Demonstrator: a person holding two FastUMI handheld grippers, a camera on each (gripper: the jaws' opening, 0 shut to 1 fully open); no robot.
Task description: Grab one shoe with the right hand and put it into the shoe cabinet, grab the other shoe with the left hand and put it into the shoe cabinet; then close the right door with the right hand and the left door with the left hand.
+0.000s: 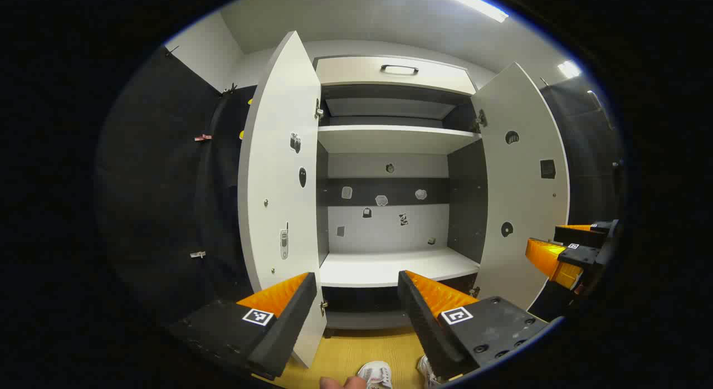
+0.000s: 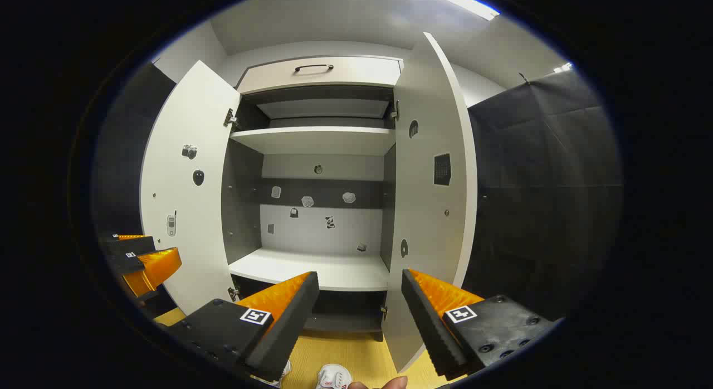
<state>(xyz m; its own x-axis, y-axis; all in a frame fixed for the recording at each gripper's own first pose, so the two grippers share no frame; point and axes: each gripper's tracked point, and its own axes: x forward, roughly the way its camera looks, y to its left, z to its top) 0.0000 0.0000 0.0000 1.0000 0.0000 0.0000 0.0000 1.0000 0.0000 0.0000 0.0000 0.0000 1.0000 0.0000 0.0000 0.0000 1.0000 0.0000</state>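
The shoe cabinet (image 1: pixel 390 269) stands in front of me with both doors wide open: left door (image 1: pixel 278 155), right door (image 1: pixel 523 183). Its shelves hold nothing. Two white shoes (image 1: pixel 376 374) (image 1: pixel 426 369) lie on the yellow floor below, at the bottom edge of the left gripper view. My left gripper (image 1: pixel 356 275) is open and holds nothing, raised in front of the lower shelf. In the right gripper view the cabinet (image 2: pixel 312 269) is seen again, with a shoe (image 2: pixel 334 376) under my right gripper (image 2: pixel 359 275), which is open with nothing in it.
A shut drawer (image 1: pixel 398 71) with a dark handle tops the cabinet. Black cloth walls flank it on both sides. The right gripper (image 1: pixel 568 255) shows beside the right door, the left gripper (image 2: pixel 142 261) beside the left door (image 2: pixel 184 183). A fingertip (image 2: pixel 390 383) shows at the bottom edge.
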